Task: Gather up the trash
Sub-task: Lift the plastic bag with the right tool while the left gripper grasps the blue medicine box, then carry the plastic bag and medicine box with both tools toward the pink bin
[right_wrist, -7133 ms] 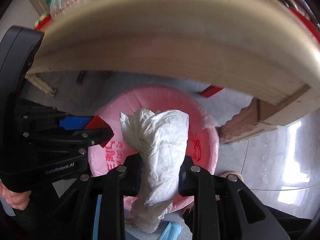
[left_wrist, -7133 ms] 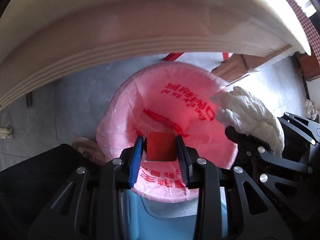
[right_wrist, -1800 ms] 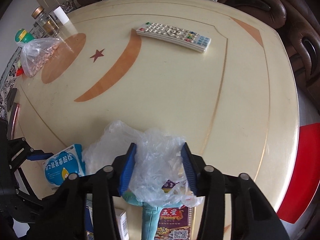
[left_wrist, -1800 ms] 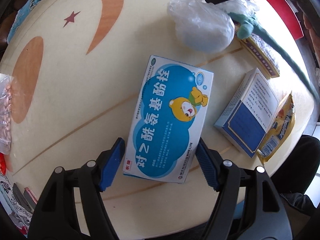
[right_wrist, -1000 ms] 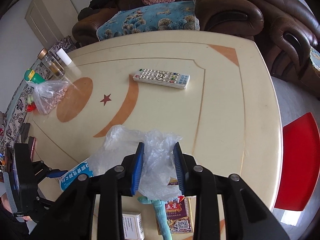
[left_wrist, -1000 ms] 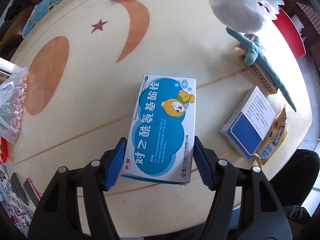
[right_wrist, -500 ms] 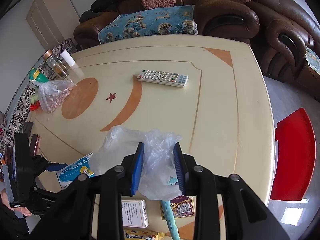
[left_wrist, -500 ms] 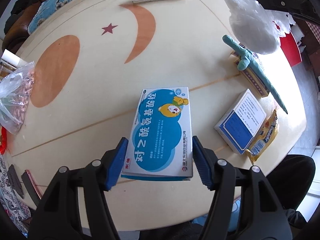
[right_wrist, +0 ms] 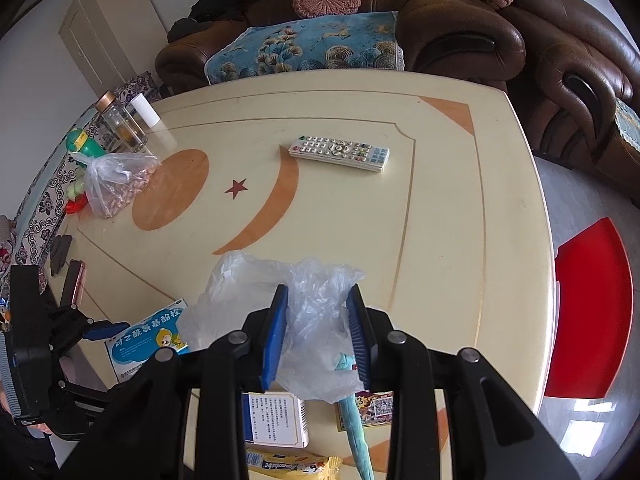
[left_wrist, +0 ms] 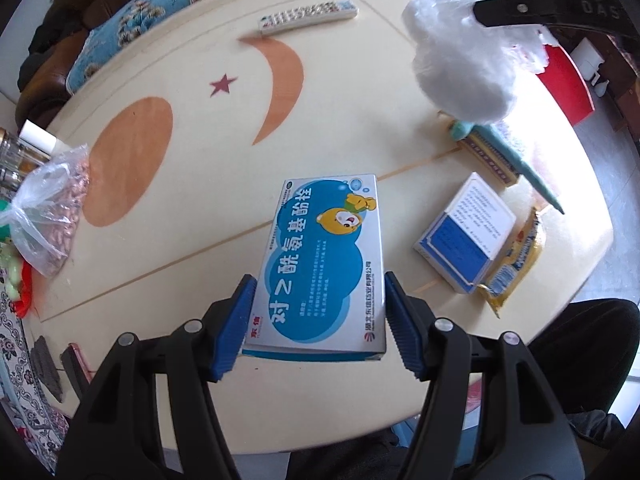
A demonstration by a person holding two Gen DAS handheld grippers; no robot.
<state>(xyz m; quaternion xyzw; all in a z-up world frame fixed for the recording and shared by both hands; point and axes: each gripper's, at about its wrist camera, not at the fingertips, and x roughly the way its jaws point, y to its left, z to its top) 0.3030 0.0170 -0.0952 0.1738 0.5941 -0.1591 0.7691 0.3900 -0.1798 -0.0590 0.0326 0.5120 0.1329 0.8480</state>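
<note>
A cream round table (right_wrist: 460, 240) with orange moon-and-star inlay carried a remote control (right_wrist: 339, 153), a bag of peanuts (right_wrist: 114, 184) and a glass jar (right_wrist: 120, 122). Near its front edge lay a white-and-blue box (left_wrist: 466, 236), a yellow packet (left_wrist: 516, 260) and a teal toy lizard (left_wrist: 508, 152).

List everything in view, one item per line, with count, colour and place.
medicine box: 1, blue-white, in left gripper
plastic bag: 1, clear, in right gripper
remote control: 1, white, far table centre
bag of nuts: 1, clear, pinkish contents, table's left edge
glass jar: 1, clear, gold lid, far left
small box: 1, blue-white, near edge
snack packet: 1, yellow, beside small box
table: 1, cream
sofa: 1, brown, behind table
left gripper: black, blue pads
right gripper: black, blue pads
</note>
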